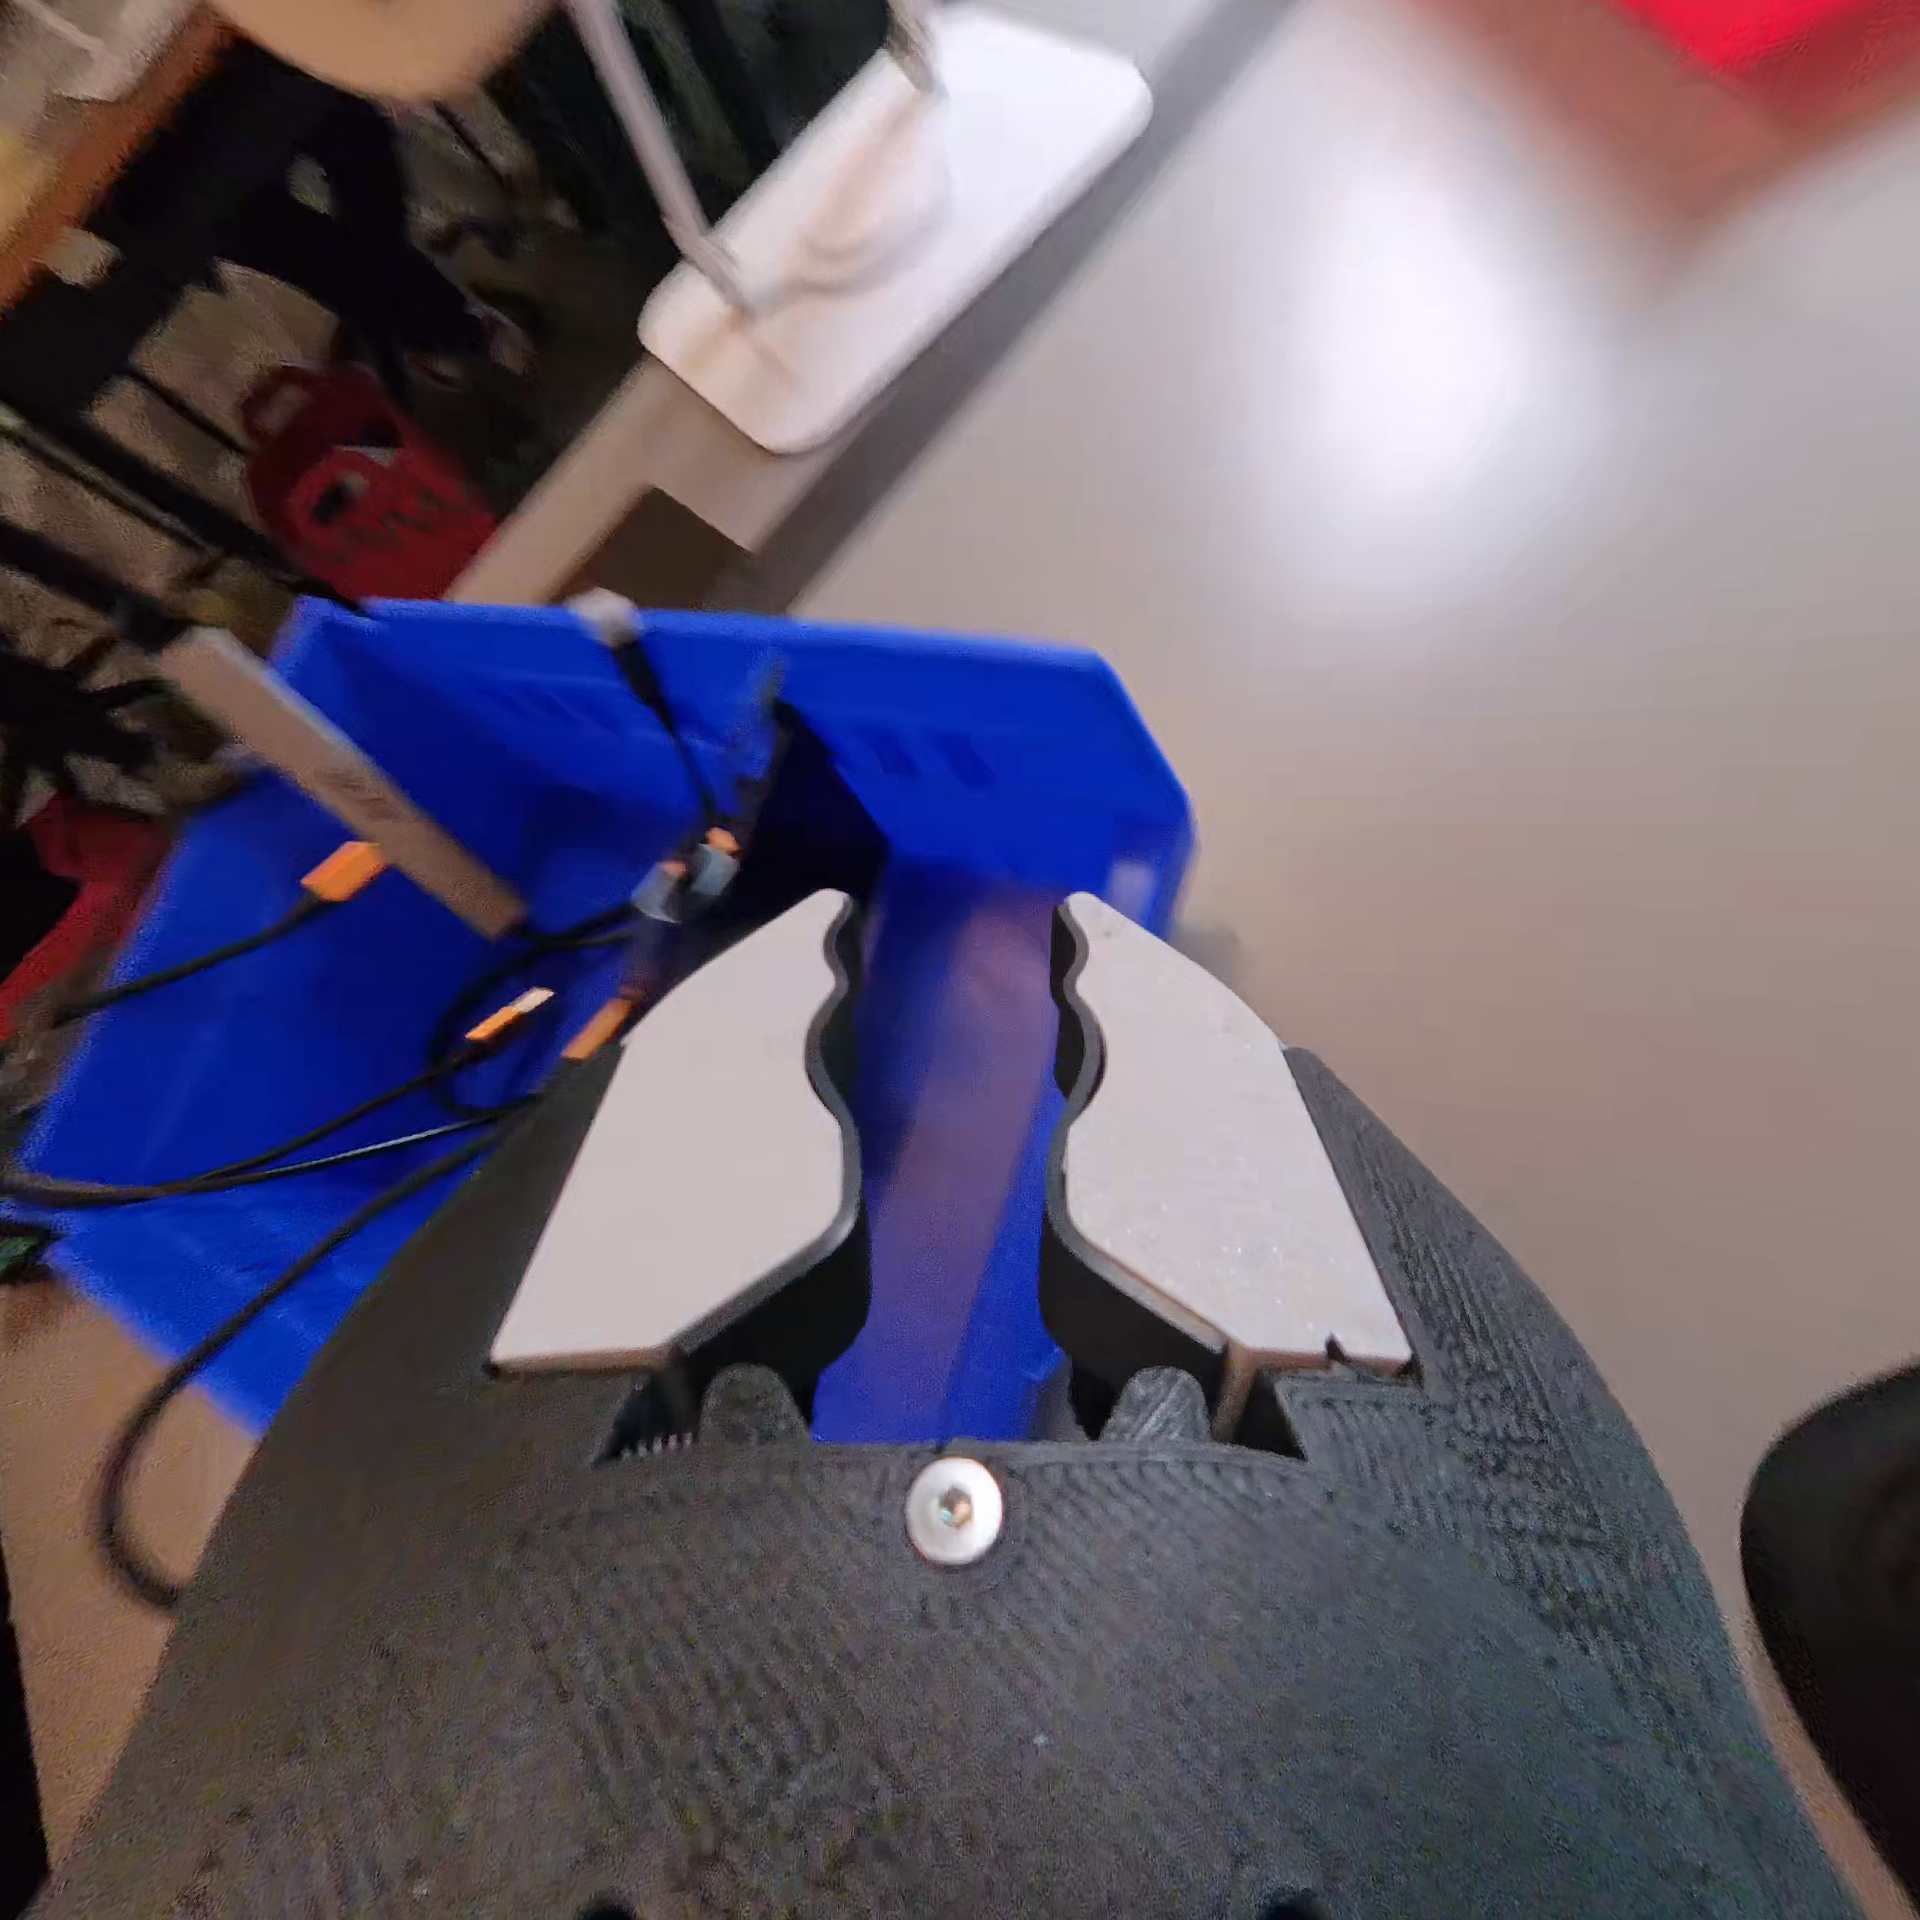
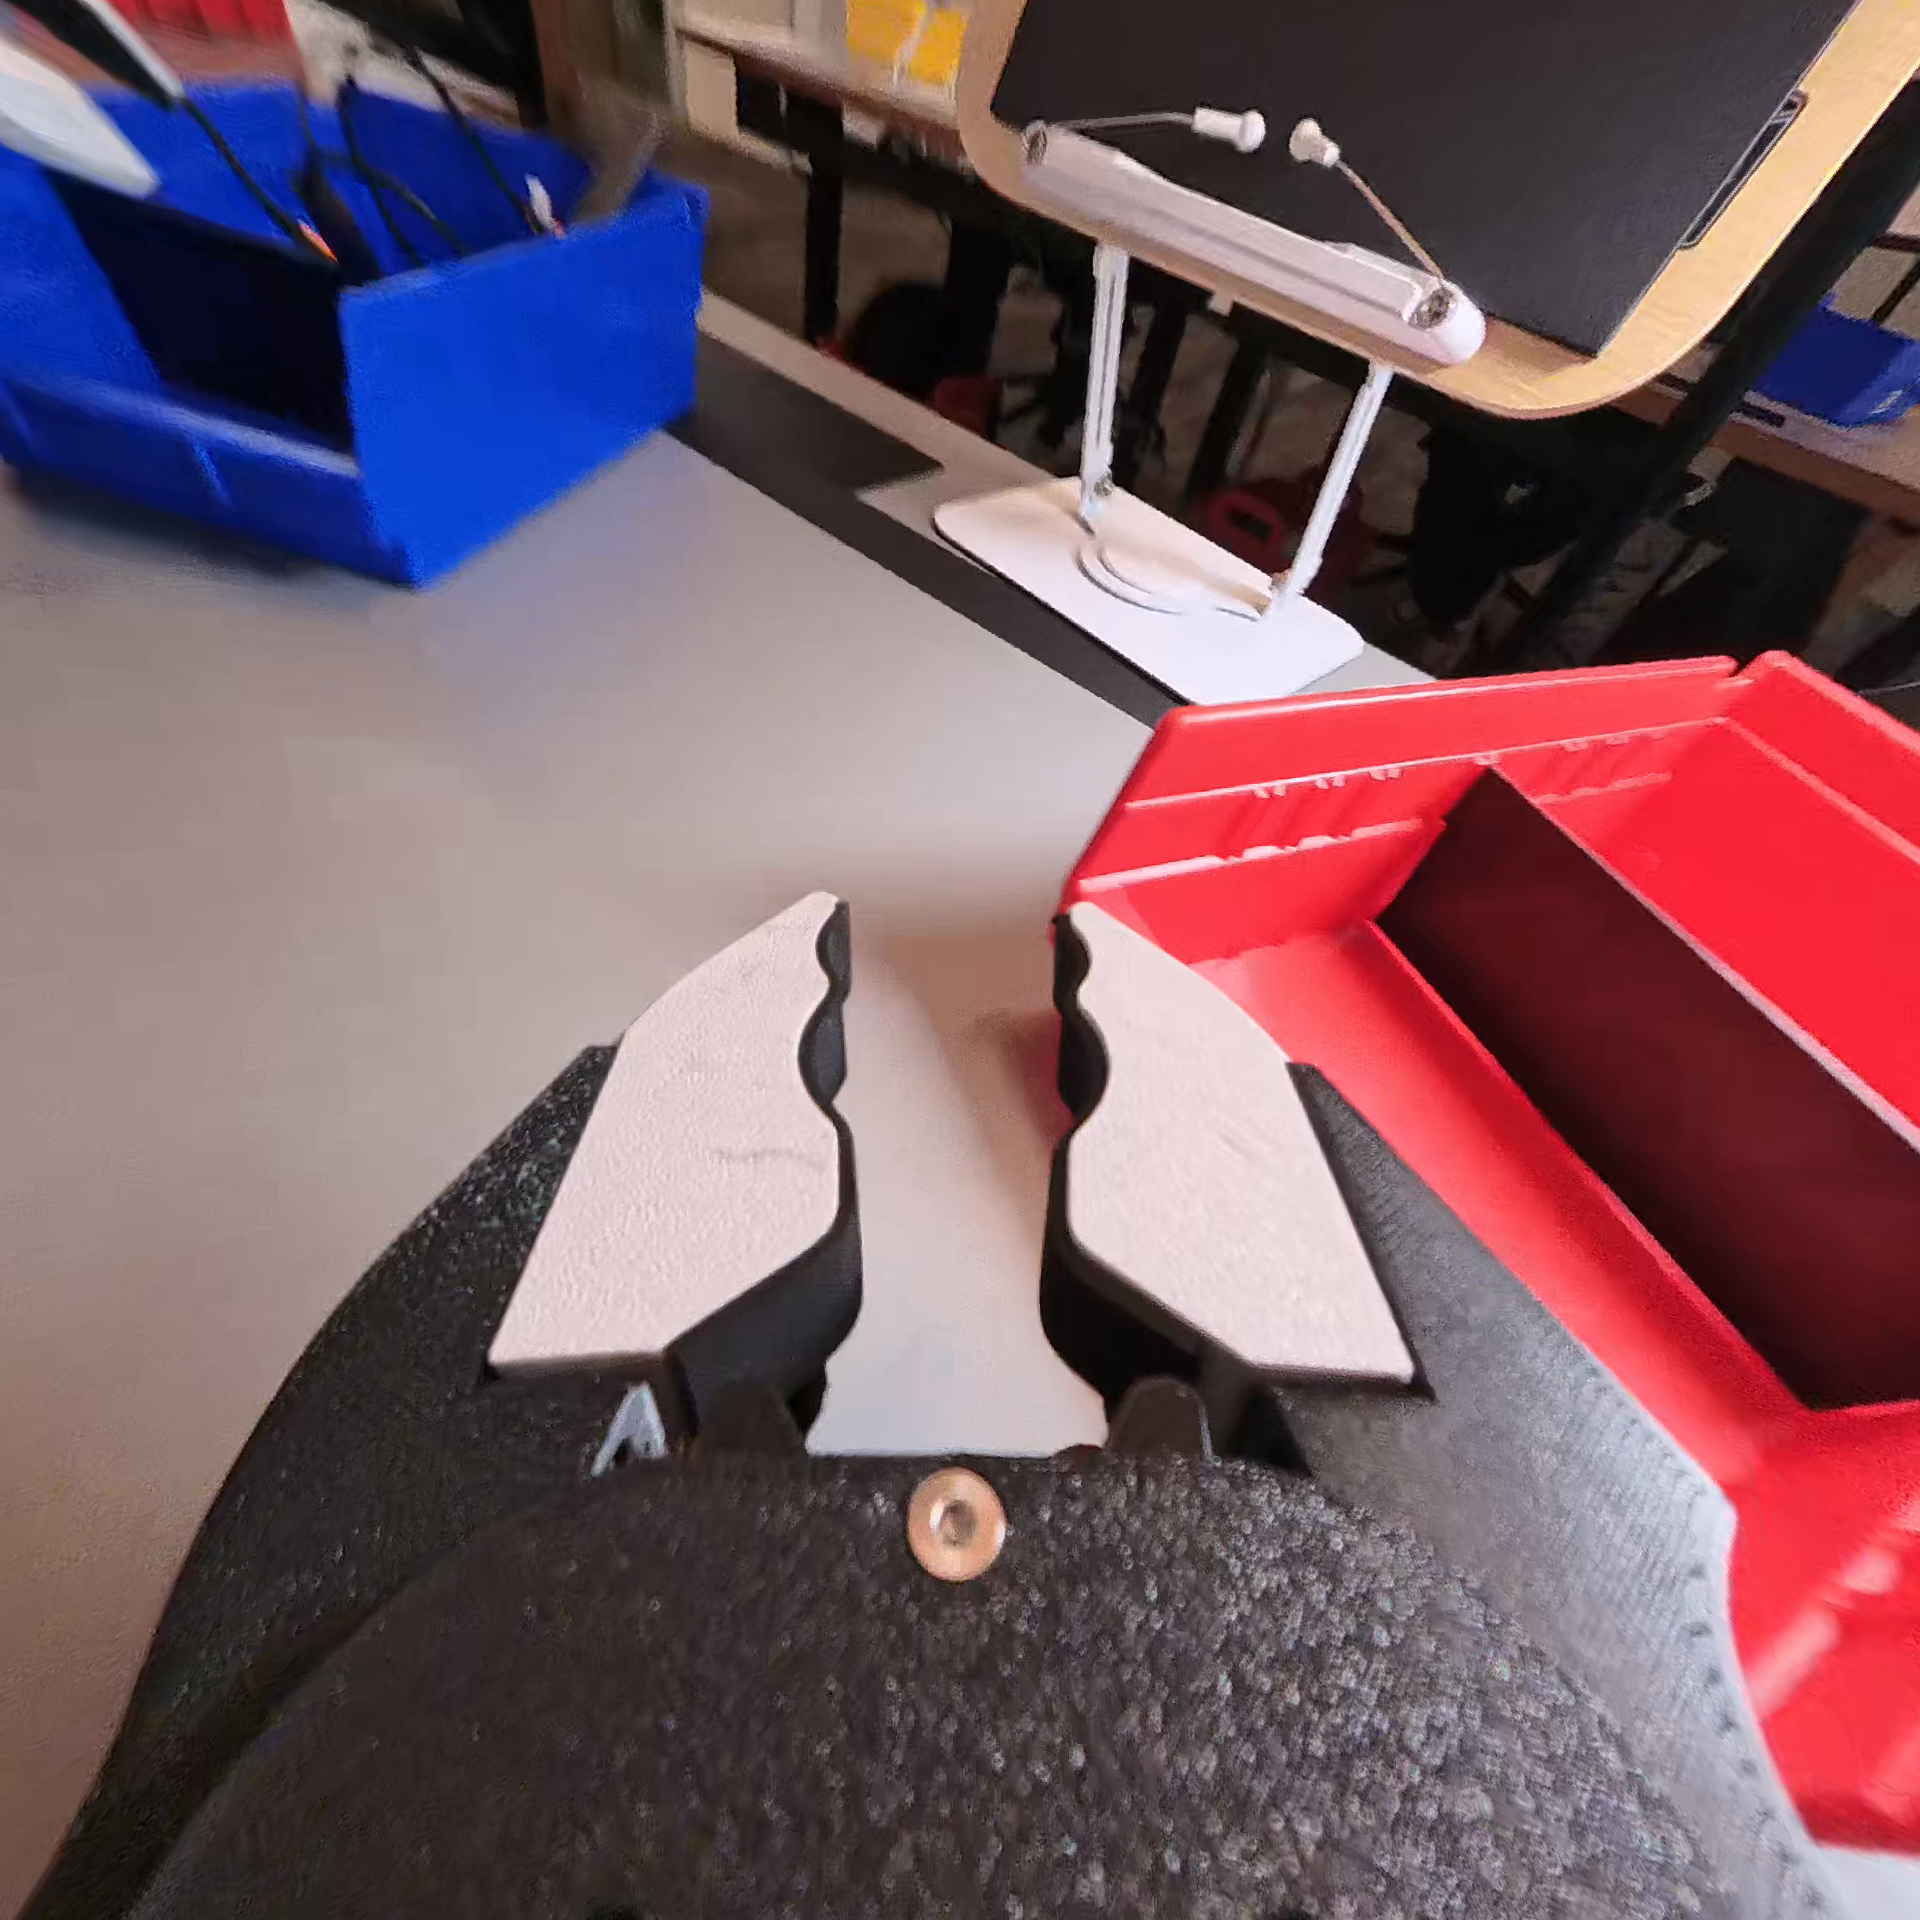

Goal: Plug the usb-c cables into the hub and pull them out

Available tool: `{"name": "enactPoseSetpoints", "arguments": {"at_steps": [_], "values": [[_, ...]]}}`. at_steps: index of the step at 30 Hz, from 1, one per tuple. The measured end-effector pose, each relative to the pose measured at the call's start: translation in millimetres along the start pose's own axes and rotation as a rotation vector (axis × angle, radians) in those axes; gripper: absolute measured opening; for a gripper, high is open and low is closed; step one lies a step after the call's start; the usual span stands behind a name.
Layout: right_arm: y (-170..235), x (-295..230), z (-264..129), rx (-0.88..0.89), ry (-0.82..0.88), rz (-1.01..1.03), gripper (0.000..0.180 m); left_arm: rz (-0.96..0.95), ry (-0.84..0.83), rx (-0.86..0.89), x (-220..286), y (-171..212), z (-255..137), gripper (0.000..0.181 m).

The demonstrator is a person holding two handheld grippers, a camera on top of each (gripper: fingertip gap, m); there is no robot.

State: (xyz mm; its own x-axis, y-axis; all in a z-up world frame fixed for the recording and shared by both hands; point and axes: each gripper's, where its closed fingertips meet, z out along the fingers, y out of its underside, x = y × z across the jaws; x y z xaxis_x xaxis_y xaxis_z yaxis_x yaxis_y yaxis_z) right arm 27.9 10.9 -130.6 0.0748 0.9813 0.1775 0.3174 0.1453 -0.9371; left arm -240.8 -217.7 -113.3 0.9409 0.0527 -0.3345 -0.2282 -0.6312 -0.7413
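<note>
This looks like a workshop or lab bench area. A plain grey counter (image 2: pixel 364 831) carries plastic parts bins of the stackable storage kind: a blue bin (image 2: pixel 499 353) with black cables (image 1: pixel 312 1122) and orange-tipped plugs in it, and a red bin (image 2: pixel 1299 831) with a dark divider. A white folding stand (image 2: pixel 1174 582) sits at the counter's far edge. Beyond it, under other tables, lie dark cluttered shelves with what may be red tool cases, too blurred to be sure
</note>
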Motion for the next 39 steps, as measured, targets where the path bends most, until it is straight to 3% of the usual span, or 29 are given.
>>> {"name": "enactPoseSetpoints", "arguments": {"at_steps": [3, 6, 12, 19, 23, 29, 39], "values": [[1.9, -8.7, 6.7, 0.045, -0.022, 0.05, 0.036, -0.164, -0.11, 0.088, -54.6, -37.3, -11.0, 0.03], [5.5, -15.6, 8.8, 0.058, -0.033, 0.034, 0.035, -0.309, -0.201, 0.041, -111.9, -48.6, 3.4, 0.031], [16.2, -23.7, 7.4, 0.047, -0.047, 0.003, 0.033, -0.492, -0.239, -0.326, -170.5, 7.2, 84.9, 0.046], [21.4, -30.6, 10.1, 0.038, -0.084, 0.005, 0.031, -0.499, -0.348, -0.484, -190.8, 51.4, 137.8, 0.05], [21.9, -32.1, 9.9, 0.036, -0.086, -0.023, 0.03, -0.442, -0.359, -0.489, -192.1, 53.7, 145.6, 0.027], [14.6, -25.9, 2.8, 0.077, -0.076, 0.006, 0.028, -0.378, -0.348, -0.408, -192.3, 27.5, 117.2, 0.026], [4.6, -22.0, 2.6, 0.106, -0.044, 0.027, 0.027, -0.211, -0.366, 0.03, -179.0, -103.0, -2.4, 0.025]]}}
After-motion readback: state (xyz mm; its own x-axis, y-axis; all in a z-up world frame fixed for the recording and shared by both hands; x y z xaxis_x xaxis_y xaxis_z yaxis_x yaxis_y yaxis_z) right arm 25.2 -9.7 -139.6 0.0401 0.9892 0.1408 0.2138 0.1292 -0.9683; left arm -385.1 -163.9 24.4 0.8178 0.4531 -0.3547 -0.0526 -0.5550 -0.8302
